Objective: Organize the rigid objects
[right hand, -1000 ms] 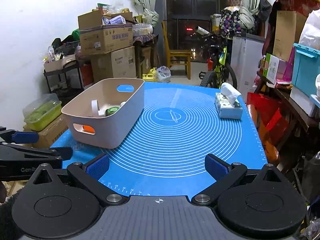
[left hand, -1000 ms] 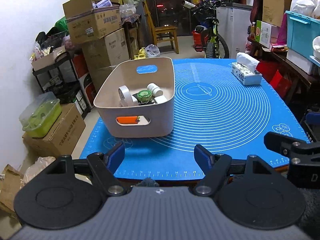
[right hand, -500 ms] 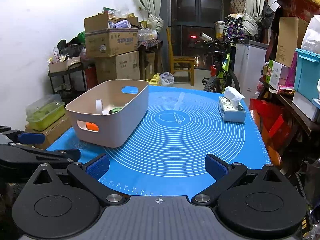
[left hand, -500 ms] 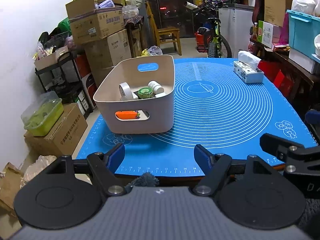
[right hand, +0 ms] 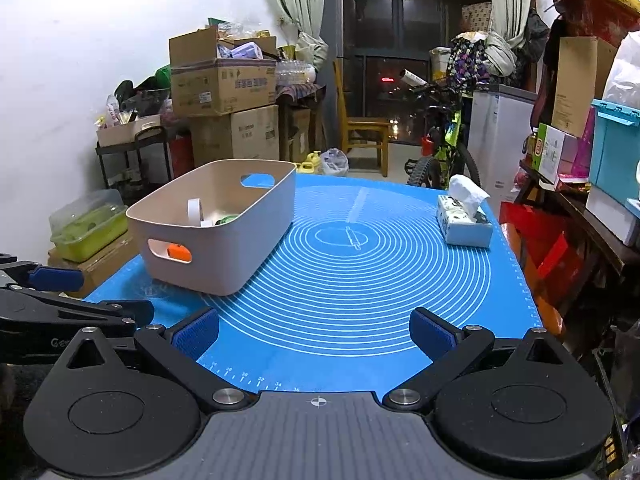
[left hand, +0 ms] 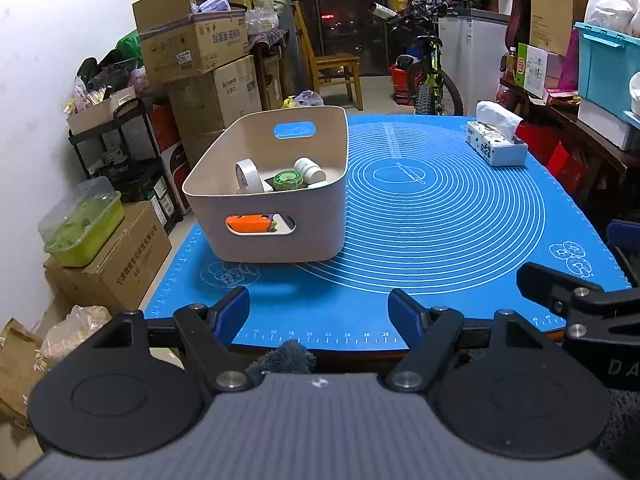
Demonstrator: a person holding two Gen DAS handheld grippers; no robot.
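A beige plastic bin [left hand: 280, 236] [right hand: 224, 252] stands on the left part of the blue mat [left hand: 440, 232] [right hand: 360, 280]. It holds a white tape roll [left hand: 248, 176] [right hand: 195, 211], a green round tin [left hand: 287, 180], a white bottle [left hand: 310, 169] and an orange item [left hand: 248, 224] [right hand: 179, 251] seen through the handle slot. My left gripper [left hand: 319, 312] is open and empty at the mat's near edge, well back from the bin. My right gripper [right hand: 314, 332] is open and empty at the near edge, right of the bin.
A tissue box [left hand: 496, 144] [right hand: 464, 220] sits at the mat's far right. Cardboard boxes [left hand: 192, 52], a shelf cart [left hand: 120, 148] and a green lidded container [left hand: 80, 220] stand left of the table. A bicycle [left hand: 428, 76] and a chair [left hand: 332, 68] are behind it.
Both grippers have drawn back and risen a little from the table; the bin looks smaller and farther. Both stay open and empty.
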